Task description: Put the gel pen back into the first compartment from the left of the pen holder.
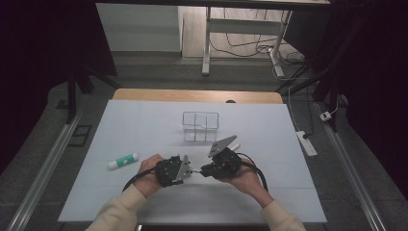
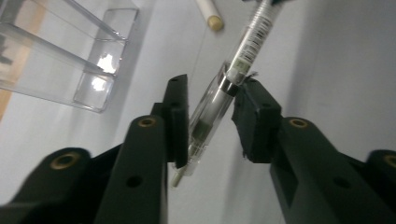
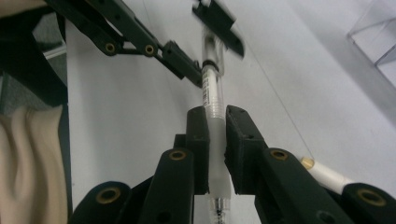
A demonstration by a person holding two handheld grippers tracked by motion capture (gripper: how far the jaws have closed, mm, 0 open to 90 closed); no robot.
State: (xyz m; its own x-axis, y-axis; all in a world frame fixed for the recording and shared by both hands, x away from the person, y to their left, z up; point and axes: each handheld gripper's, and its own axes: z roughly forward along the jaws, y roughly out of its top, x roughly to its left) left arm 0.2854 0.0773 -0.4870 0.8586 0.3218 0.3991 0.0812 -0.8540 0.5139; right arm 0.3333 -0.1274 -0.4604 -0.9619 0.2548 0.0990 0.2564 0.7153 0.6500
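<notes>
the right gripper (image 3: 215,116) is clamped on a clear pen (image 3: 212,93) held above the near middle of the table (image 1: 144,120). the left gripper (image 2: 212,105) grips its cap (image 2: 208,116). next, likely pull them apart along the pen's axis.

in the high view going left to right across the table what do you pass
green-and-white tube → left tongs → pen held between the two → right tongs. The clear organiser sits farther back, overlapping these, so it's left out.

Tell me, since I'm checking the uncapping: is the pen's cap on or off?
On. The clear cap sits over the pen tip, between the left hand-held gripper jaws.
</notes>
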